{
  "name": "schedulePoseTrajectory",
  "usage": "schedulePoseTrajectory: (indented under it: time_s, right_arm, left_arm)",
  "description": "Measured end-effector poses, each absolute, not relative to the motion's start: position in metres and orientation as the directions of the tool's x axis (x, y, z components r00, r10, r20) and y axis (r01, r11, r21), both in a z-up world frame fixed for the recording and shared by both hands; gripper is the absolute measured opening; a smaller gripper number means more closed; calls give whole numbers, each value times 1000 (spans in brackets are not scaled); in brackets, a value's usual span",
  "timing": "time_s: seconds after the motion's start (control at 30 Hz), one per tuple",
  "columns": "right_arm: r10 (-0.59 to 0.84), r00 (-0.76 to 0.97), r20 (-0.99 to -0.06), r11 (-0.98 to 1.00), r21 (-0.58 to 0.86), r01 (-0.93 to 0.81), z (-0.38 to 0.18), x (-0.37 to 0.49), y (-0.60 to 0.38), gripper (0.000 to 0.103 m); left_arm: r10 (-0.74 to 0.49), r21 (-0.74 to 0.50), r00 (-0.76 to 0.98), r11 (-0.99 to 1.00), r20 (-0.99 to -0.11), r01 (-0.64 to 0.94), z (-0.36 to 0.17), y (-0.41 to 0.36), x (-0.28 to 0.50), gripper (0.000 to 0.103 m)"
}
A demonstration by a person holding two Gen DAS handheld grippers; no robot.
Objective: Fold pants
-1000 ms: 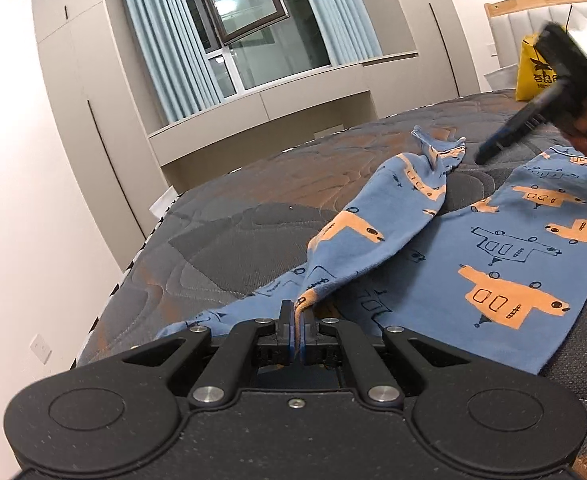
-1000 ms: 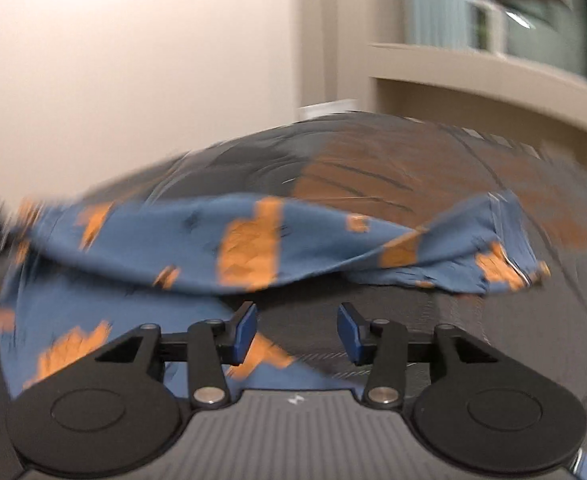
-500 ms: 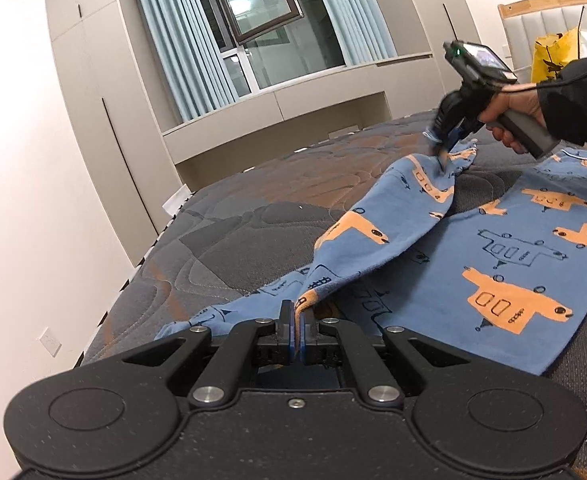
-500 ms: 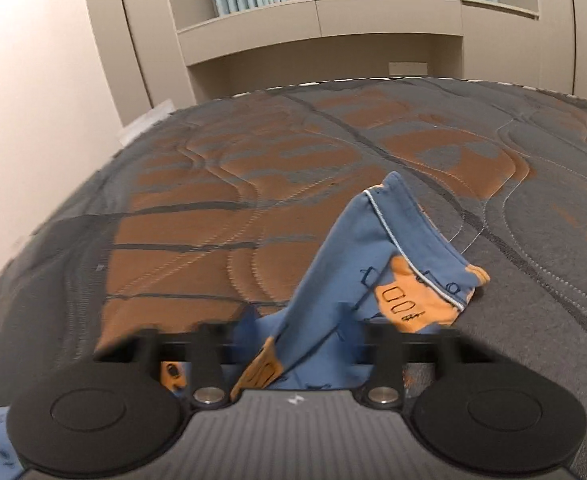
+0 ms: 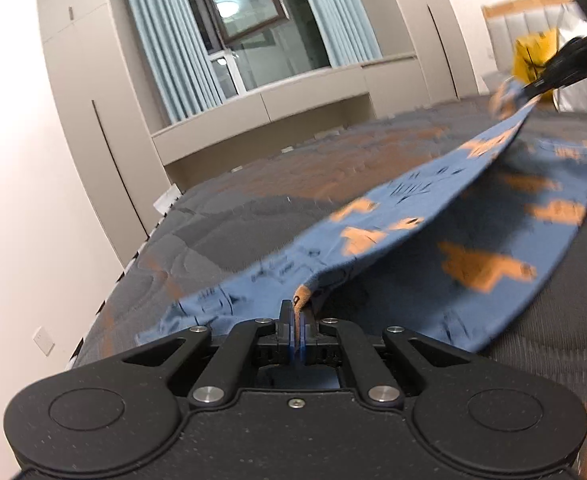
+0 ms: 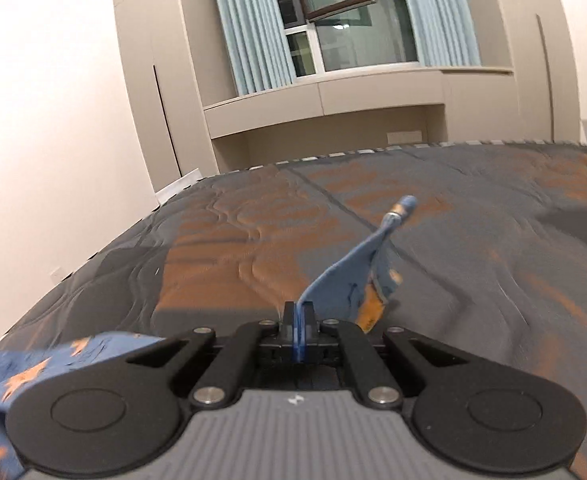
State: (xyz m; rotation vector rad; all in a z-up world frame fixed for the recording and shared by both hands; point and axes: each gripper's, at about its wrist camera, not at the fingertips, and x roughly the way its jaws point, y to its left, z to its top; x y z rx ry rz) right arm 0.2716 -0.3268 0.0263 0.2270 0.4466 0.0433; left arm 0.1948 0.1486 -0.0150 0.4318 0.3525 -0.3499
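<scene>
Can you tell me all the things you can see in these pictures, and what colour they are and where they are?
pants: one, blue with orange shapes, lifted over the bed, pinched at both ends
bed: one, grey and orange quilted top, under everything
yellow bag: one, yellow, far right by the headboard
headboard: one, pale with wooden top, far right
curtains: two, light blue, beside the window
window: one, dark, partly open, back wall
left gripper: one, black, shut on the pants
right gripper: one, black, shut on the pants
</scene>
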Motion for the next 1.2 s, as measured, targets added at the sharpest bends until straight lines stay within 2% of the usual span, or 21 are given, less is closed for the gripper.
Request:
schedulePoseTrajectory:
  time_s: [0.13,0.43,0.6,0.7,0.8,0.87,0.9,0.97,1.0,1.03,1.07,1.2]
  right_arm:
    - [72,896,-438,977,211,24,6,217,-330,1]
    - [69,914,-400,980,198,12,-13,184,-326,1]
    - [102,862,-497,978,211,6,-35,189,-334,1]
    - [126,844,-522,976,219,-10,-43,189,-337,4]
    - [166,843,-512,961,275,-22,-46,183,-349,16]
    - [189,850,-491,951,307,-34,-46,176,-359,43]
    - [199,854,-480,945,326,-37,-45,173,-365,48]
    - [219,861,-459,928,371,-39,-44,170,-377,54]
    - [226,864,-450,918,396,-34,-43,168,-384,56]
    - [230,868,-440,906,422,-26,-43,167,-393,63]
    - [229,871,-434,899,437,-18,-43,168,-399,69]
    - [223,878,-424,889,458,-4,-42,169,-421,75]
  left_arm:
    - [-219,368,893,853,-392,371,-18,147,190,1]
    - [-158,386,876,852,-455,354,-17,146,176,1]
    - [-123,394,845,843,-521,366,-22,144,188,1]
    - [-116,371,829,854,-547,364,-18,143,192,5]
    - [-119,325,822,880,-556,347,-12,142,193,21]
    - [-120,294,825,898,-552,328,-8,137,189,40]
    - [-121,283,830,905,-545,318,-6,132,186,46]
    - [-106,275,848,919,-519,283,-2,117,180,76]
    - [-107,269,858,924,-502,272,0,108,178,83]
    - [-119,258,866,927,-486,273,2,97,175,89]
    - [-139,244,872,928,-470,280,5,84,173,92]
    - [-272,186,861,906,-431,380,14,22,168,101]
